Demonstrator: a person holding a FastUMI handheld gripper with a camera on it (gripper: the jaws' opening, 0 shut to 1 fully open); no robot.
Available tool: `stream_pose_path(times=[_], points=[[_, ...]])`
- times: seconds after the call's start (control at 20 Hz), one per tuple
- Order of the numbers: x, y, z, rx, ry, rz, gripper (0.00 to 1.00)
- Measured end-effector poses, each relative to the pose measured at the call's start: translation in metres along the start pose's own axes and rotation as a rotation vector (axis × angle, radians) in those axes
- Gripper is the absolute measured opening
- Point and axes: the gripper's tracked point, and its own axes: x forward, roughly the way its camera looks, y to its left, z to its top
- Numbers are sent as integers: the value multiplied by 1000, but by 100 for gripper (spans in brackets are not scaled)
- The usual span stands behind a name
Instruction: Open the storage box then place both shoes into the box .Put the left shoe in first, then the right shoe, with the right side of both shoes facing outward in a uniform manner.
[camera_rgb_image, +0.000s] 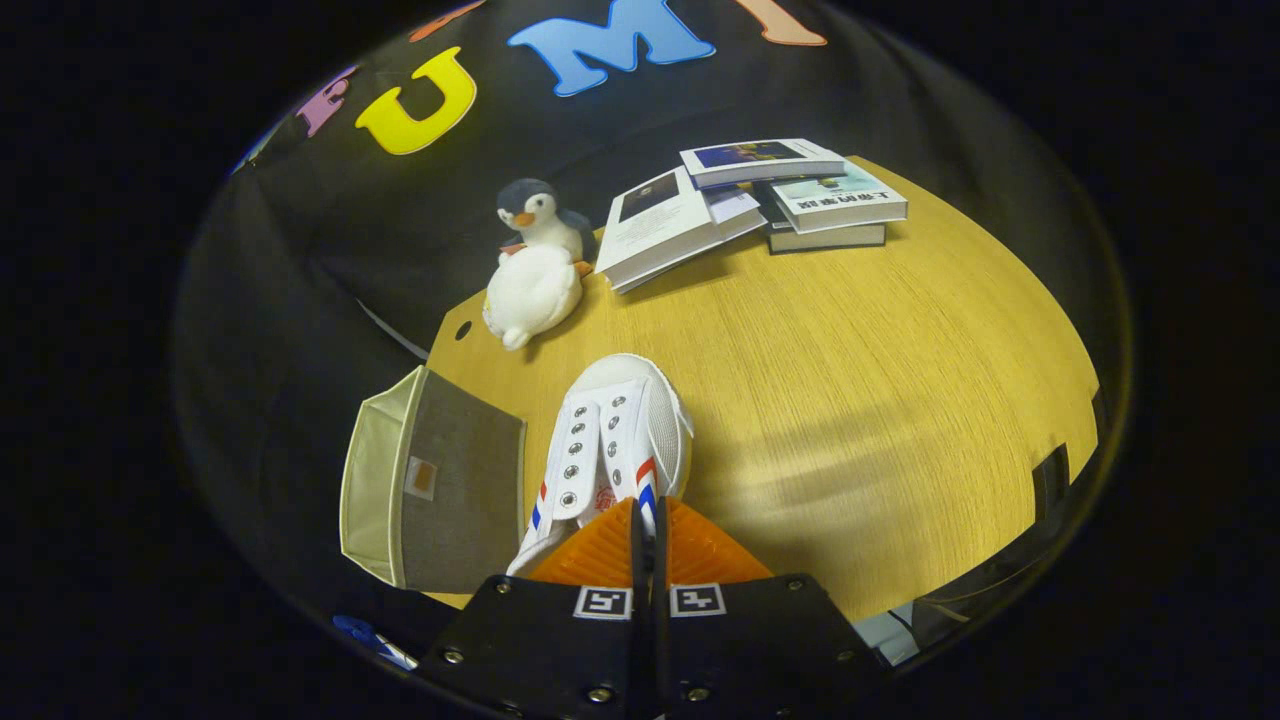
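The gripper (645, 545) with its two orange ridged fingers (600, 555) is pinched tight, and the fingers pinch the back part of a white canvas shoe (615, 440) with red and blue stripes on its sides. The gap between the fingers is only a thin line, so they are squeezing a thin bit of the shoe, maybe the tongue or the heel edge. I cannot tell which bit. The shoe points away from the gripper, toe first, over the yellow wooden worktop (850, 400).

Just beside the shoe, on its left, sits the grey and cream fabric storage box (435, 480). It stands at the edge of the worktop, and its cream side faces left. I cannot tell from here if its opening is ready for the shoe.

I think the step now is to carry this shoe to the box. To do it well, keep the squeeze firm so the shoe does not slip out. Swing the shoe slowly to the left. Line it up with the opening before it goes down. Turn it so its right side faces outward. Lower it gently, so the soft box does not tip or slide off the edge.

Beyond the shoe lie a white and grey plush penguin (535, 265) and a pile of books (760, 200), well apart from the box.
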Motion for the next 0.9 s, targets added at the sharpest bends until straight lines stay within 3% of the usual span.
stream_pose_path(times=[0.45,0.9], points=[[-20,97,13,1,-40,142,0],[-4,185,5,-20,-58,217,0]])
